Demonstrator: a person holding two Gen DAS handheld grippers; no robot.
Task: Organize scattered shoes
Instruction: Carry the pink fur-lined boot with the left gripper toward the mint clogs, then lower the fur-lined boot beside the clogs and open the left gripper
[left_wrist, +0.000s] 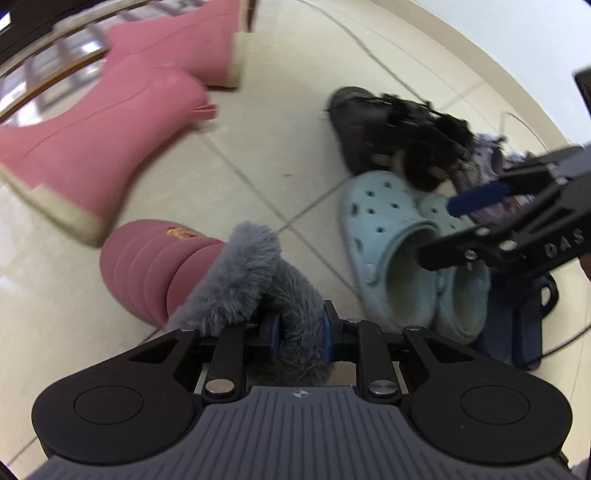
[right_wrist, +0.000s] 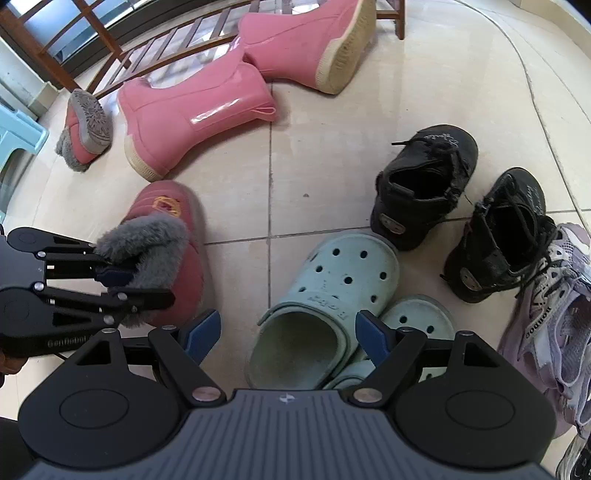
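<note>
Glossy rubber boots (right_wrist: 195, 110) — fuzzy slipper cuff (right_wrist: 144, 236).

Bare cream tiled floor (right_wrist: 314, 155) lies open between the two glossy pink rubber boots (right_wrist: 195, 110) at the wooden slatted rack (right_wrist: 155, 48) and the pair of black lace-up shoes (right_wrist: 424, 184). The pale blue perforated clogs (right_wrist: 332, 291) and lilac mesh sneakers (right_wrist: 546, 314) crowd the right side, touching one another.
</note>
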